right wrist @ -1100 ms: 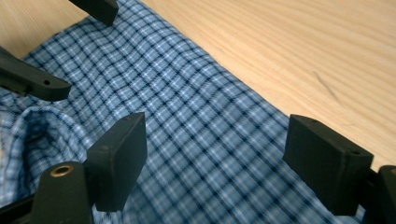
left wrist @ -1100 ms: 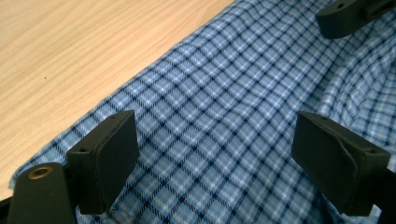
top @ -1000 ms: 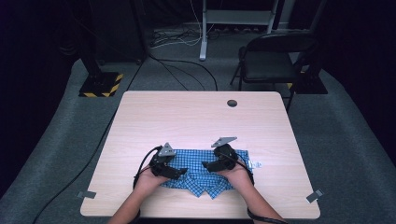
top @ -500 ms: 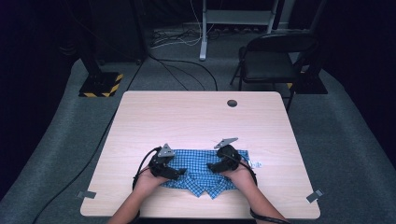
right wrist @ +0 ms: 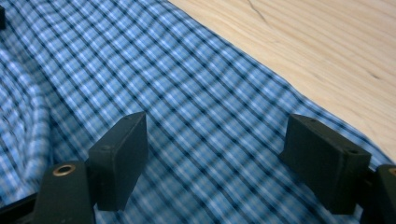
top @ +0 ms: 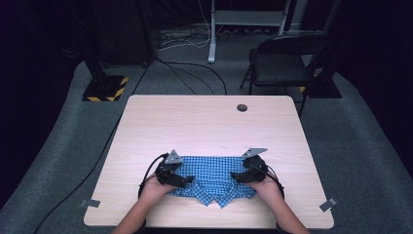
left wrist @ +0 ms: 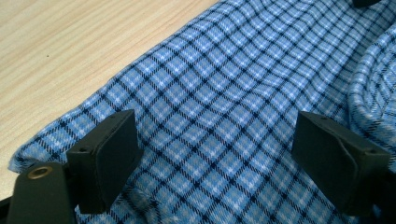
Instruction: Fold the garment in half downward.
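Jaws, left gripper (left wrist: 212,158): spread wide, nothing between them, blue checked shirt (left wrist: 233,112) lying flat under the gap. Left pad low in frame, just beside the shirt's hem; right pad near a raised fold at right of frame, probably the collar.

Jaws, right gripper (right wrist: 224,161): likewise wide apart, holding nothing. Cloth runs under both pads; the shirt's edge crosses from top centre to lower right of frame, bare table (right wrist: 317,51) beyond it.

Shirt, high view (top: 213,171): folded into a flat band, lower centre of frame, near the table's front edge. Collar point hangs toward bottom of frame. Left gripper (top: 170,171) on its left end, right gripper (top: 249,170) on its right end, 1 hand behind each.

Table (top: 204,122): pale wood, bare ahead of the shirt; dark round hole (top: 242,107) at upper centre. Chair (top: 287,63) and cables on the floor beyond.

Risks, judged:
1. Jaws closing on flat cloth may pinch only the top layer, so the fold opens on lifting.
2. Pads pressed down too hard could slide and rumple the band.
3. Uneven pull between the 2 ends would skew the fold or drag the shirt off the near edge.
4. Left gripper may catch the collar fold instead of the hem.
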Motion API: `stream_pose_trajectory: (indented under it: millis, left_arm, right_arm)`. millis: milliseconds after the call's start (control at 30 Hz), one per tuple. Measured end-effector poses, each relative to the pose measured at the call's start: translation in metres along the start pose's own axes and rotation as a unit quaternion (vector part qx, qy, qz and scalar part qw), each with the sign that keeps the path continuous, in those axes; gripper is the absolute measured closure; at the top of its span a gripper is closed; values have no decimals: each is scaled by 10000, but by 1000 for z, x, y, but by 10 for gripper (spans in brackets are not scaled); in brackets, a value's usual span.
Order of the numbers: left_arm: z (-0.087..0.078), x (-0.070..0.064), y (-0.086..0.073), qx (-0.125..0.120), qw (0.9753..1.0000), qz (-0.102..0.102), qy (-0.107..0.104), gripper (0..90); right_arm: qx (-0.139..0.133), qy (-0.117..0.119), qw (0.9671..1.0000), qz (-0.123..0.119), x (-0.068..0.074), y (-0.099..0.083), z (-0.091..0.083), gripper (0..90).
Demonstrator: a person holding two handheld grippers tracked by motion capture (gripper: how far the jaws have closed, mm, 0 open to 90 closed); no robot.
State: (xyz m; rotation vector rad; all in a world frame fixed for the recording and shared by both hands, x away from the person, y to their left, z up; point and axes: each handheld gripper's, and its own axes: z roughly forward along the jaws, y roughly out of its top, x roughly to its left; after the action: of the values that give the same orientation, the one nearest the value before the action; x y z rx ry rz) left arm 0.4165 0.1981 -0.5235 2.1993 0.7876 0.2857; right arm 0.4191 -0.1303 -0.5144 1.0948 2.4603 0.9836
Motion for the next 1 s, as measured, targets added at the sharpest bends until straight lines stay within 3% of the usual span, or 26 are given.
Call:
stream_pose_trajectory:
  millis: [167,400,500,667,833,1000]
  left_arm:
    - [-4,1,9,35,10000,-2,-3,131]
    - [-10,-6,31,-90,9998,95,-138,131]
    - [-4,-10,40,-108,9996,96,-246,132]
    - [16,-20,51,139,9978,332,-556,135]
    - [31,-22,56,260,9975,250,-603,136]
    - [39,-17,50,440,9973,110,-570,137]
  right_arm:
    - [30,-134,9999,-14,-5,-6,-9,195]
    - [-308,-61,9994,159,-7,-9,-29,183]
    - [-321,-34,9993,198,-7,-12,-30,181]
    - [-364,37,9990,264,-6,-18,-32,178]
    - [-456,150,9979,424,-5,-22,-28,178]
    - [-388,64,9988,280,-2,-23,-23,181]
